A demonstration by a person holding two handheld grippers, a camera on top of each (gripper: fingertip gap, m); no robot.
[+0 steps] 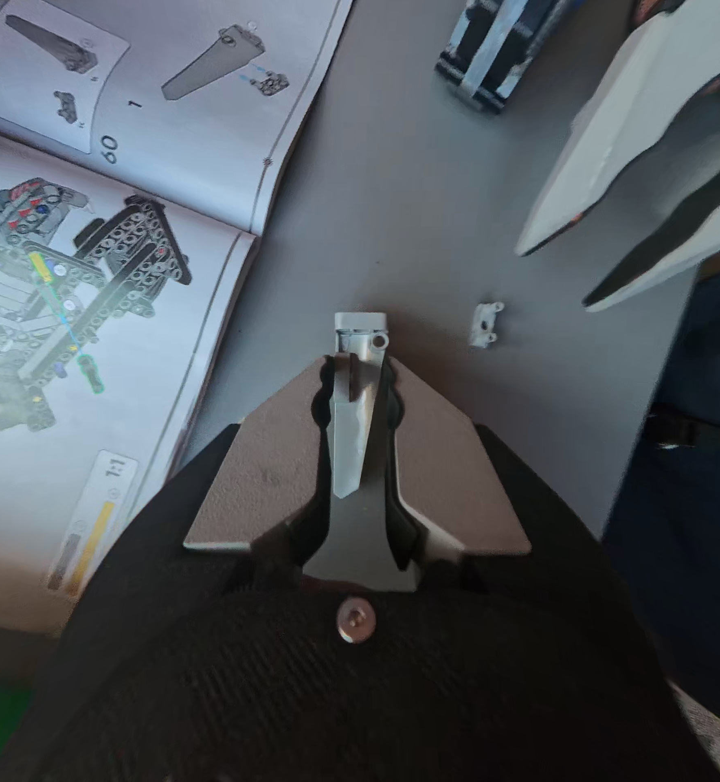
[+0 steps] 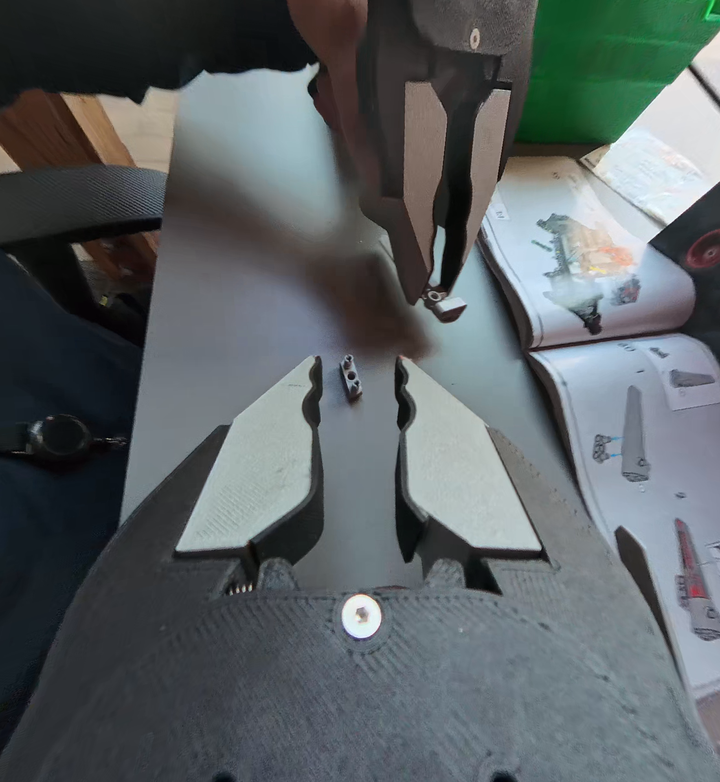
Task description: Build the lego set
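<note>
My left gripper point(image 1: 356, 359) is shut on a long grey tapered lego panel point(image 1: 355, 406), whose wide end points down toward the grey table point(image 1: 413, 211). The panel's end shows in the right wrist view point(image 2: 449, 307) under the left gripper point(image 2: 434, 287). A small grey connector piece point(image 1: 485, 323) lies on the table to the right of it. My right gripper point(image 2: 357, 364) is open, and the connector piece point(image 2: 351, 378) lies between its fingertips. The right gripper's fingers point(image 1: 595, 169) show at the upper right of the left wrist view.
An open instruction booklet point(image 1: 96, 254) lies left of the panel, also in the right wrist view point(image 2: 646, 423). A dark and pale lego assembly point(image 1: 483, 55) sits at the far side. A green bin point(image 2: 603, 76), a black box with red wheels point(image 2: 718, 262) and an office chair point(image 2: 66, 199) surround the table.
</note>
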